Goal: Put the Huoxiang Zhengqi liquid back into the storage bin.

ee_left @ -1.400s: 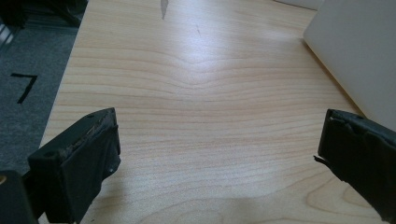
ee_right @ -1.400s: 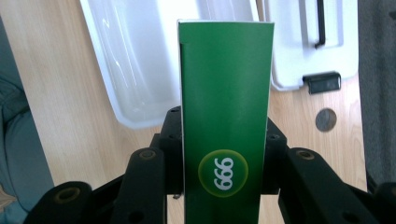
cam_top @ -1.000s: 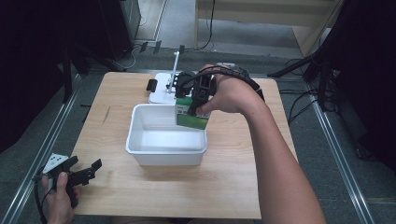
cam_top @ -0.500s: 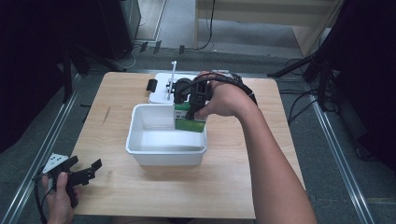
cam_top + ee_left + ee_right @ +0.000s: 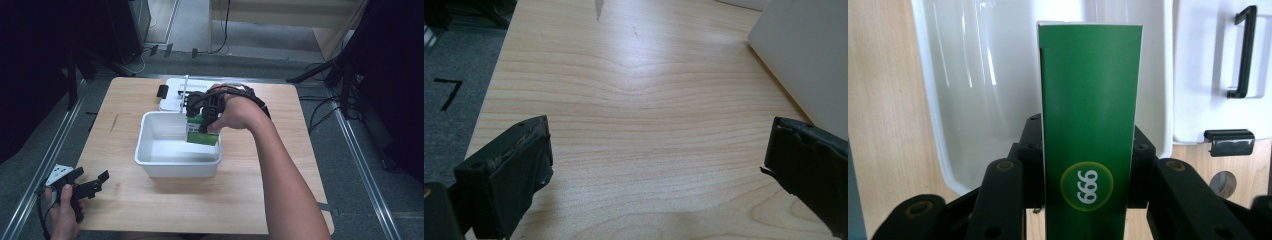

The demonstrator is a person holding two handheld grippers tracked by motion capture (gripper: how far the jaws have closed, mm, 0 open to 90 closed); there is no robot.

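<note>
At the near left corner of the wooden table (image 5: 150, 200), the left gripper (image 5: 89, 184) is held low in the person's left hand (image 5: 62, 207), its jaws spread wide with nothing between them. In the left gripper view the two black jaws are seen standing far apart over pale, smooth board with flowing grain, and a white wall of the tub (image 5: 809, 60) is seen at the upper right.

Farther in, the right forearm is stretched diagonally from the bottom edge toward the table's middle, the right hand (image 5: 240, 112) being bent down at the wrist. The right gripper (image 5: 202, 117) is closed on a green box (image 5: 200, 131), which is held upright above the far right part of the white tub (image 5: 172, 165) (whether it touches the floor inside cannot be told). The box is a slim cardboard carton, glossy green, marked with a round yellow-rimmed badge bearing white numerals (image 5: 1087, 186). The tub is rectangular, of smooth white plastic with rounded corners.

Beyond the tub, a flat white lid (image 5: 1213, 75) with a black handle (image 5: 1243, 50) and a black clip (image 5: 1230, 141) is laid on the table.
</note>
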